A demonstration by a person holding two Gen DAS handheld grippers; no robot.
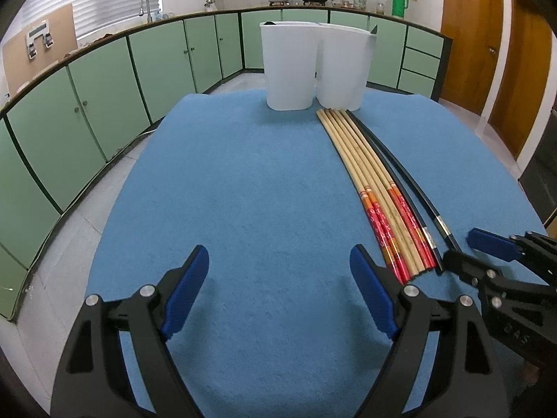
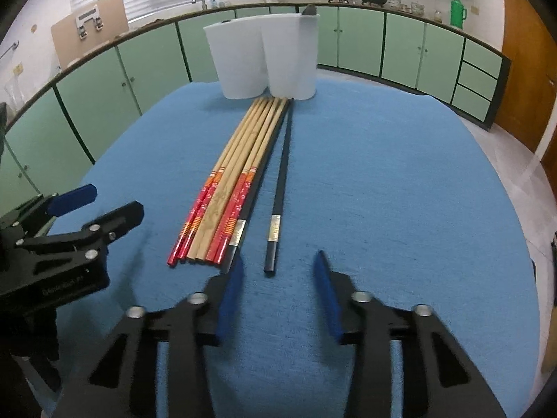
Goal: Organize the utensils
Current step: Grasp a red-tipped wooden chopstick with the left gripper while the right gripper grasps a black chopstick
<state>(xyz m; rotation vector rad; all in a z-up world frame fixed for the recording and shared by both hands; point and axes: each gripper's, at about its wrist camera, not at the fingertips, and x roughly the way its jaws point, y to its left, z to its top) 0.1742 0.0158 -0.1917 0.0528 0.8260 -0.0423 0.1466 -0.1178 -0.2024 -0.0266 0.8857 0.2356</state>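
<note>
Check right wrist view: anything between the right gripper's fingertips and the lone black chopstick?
Nothing but bare blue table mat. The right gripper, open, sits just short of the separate black chopstick's near end.
</note>
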